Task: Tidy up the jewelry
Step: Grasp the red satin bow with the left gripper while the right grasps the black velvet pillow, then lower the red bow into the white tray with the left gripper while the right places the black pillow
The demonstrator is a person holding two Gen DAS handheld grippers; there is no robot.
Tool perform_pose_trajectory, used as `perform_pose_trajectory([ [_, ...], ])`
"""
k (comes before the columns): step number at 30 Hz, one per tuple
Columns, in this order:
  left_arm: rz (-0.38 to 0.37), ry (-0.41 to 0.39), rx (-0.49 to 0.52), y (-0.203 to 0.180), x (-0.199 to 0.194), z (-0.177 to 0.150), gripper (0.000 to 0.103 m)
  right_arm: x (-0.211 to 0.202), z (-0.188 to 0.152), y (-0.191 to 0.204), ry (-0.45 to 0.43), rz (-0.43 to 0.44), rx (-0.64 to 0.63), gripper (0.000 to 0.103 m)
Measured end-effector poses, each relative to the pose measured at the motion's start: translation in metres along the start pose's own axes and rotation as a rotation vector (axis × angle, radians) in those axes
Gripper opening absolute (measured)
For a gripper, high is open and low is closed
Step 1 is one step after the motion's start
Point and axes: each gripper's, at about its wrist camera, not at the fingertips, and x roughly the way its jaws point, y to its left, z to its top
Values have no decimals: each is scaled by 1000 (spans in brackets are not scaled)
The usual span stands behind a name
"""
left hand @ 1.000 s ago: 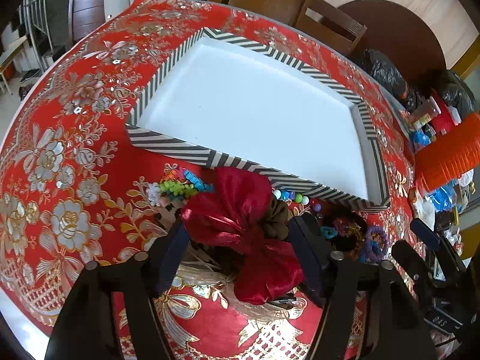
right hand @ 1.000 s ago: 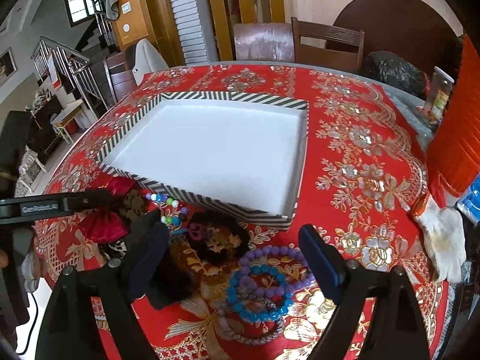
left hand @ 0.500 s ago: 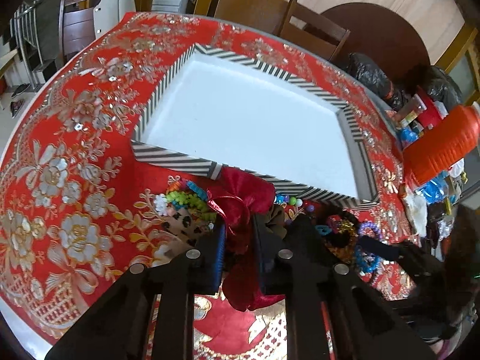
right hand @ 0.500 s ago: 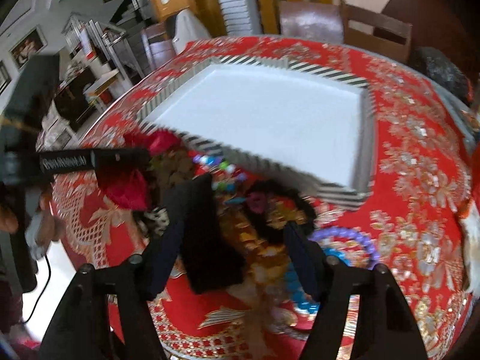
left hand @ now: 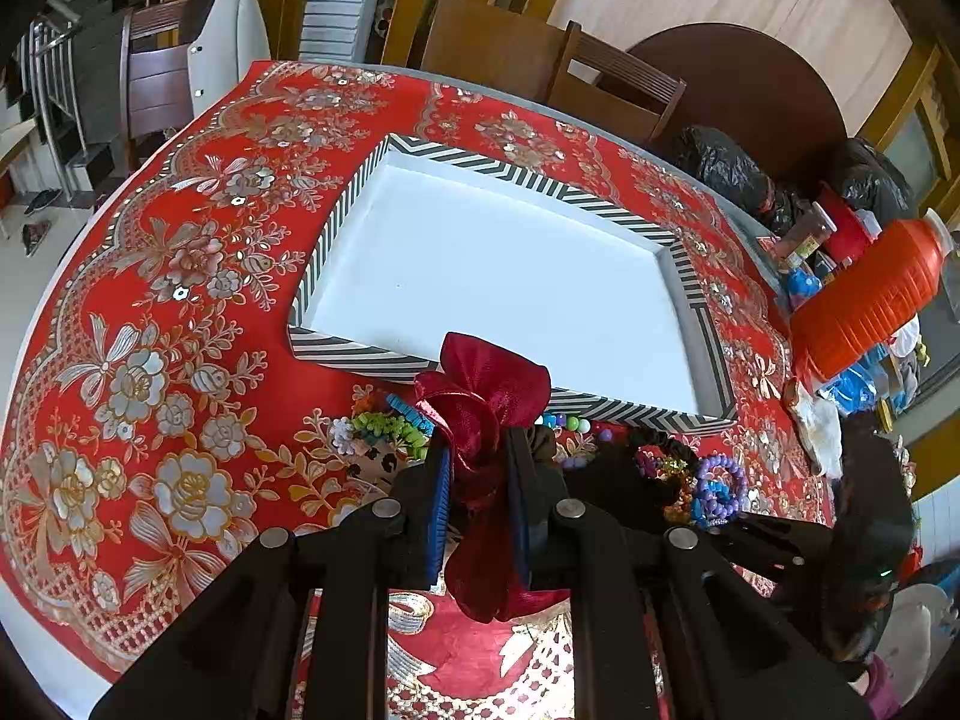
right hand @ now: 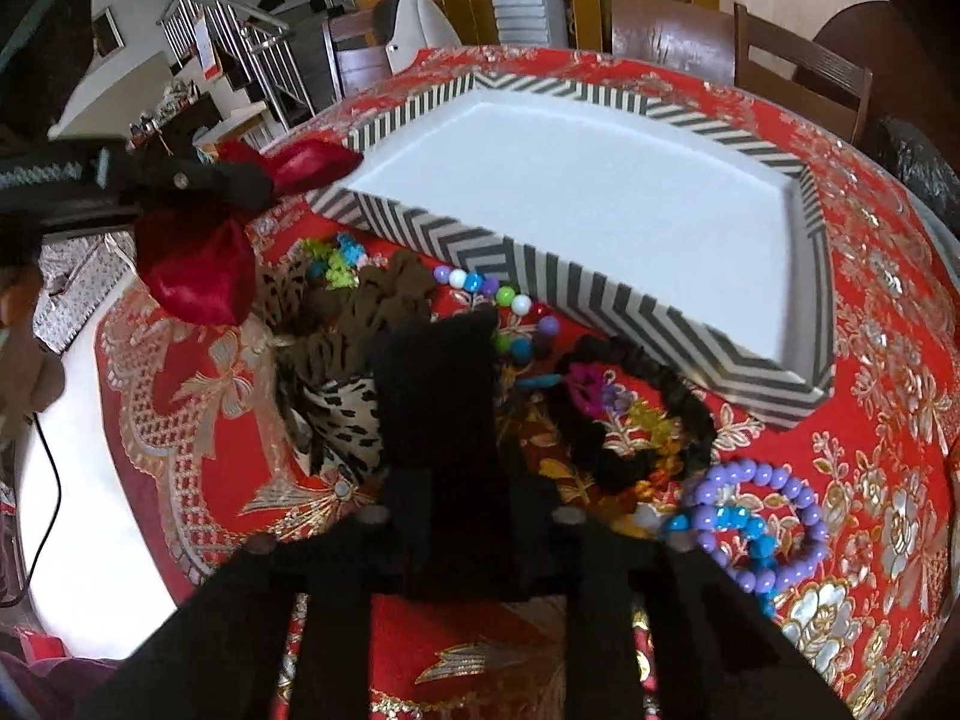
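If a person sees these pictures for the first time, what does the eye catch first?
First, the big empty white tray with its zigzag-striped rim, in the middle of the red floral tablecloth. Next, the red satin pouch pinched in the left gripper before the tray's near edge, and beside it a bright heap of bead bracelets.

No text, label or number is legible; white lettering on the left gripper (right hand: 240, 180) is too blurred to read.

light: bright, even daylight | blur: right wrist view soft | distortion: fisheye bending, dark vignetted corners
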Motion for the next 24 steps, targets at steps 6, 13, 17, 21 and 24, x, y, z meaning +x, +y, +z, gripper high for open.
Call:
perform_pose_trajectory([
  [6, -1, -22, -1, 0, -7, 7, 20, -39, 9, -8, -98, 62, 56, 11],
  [13, 9, -43, 13, -1, -4, 24, 20, -64, 29, -19, -179, 49, 88, 11],
  [17, 27, -54, 30, -2, 2, 37, 20, -65, 42, -33, -199, 8, 129, 11],
  [21, 55, -58, 42, 1, 14, 51, 20, -60, 57, -45, -207, -44, 149, 11],
  [24, 73, -61, 53, 3, 26, 63, 20, -53, 67, -55, -216, -69, 175, 11],
])
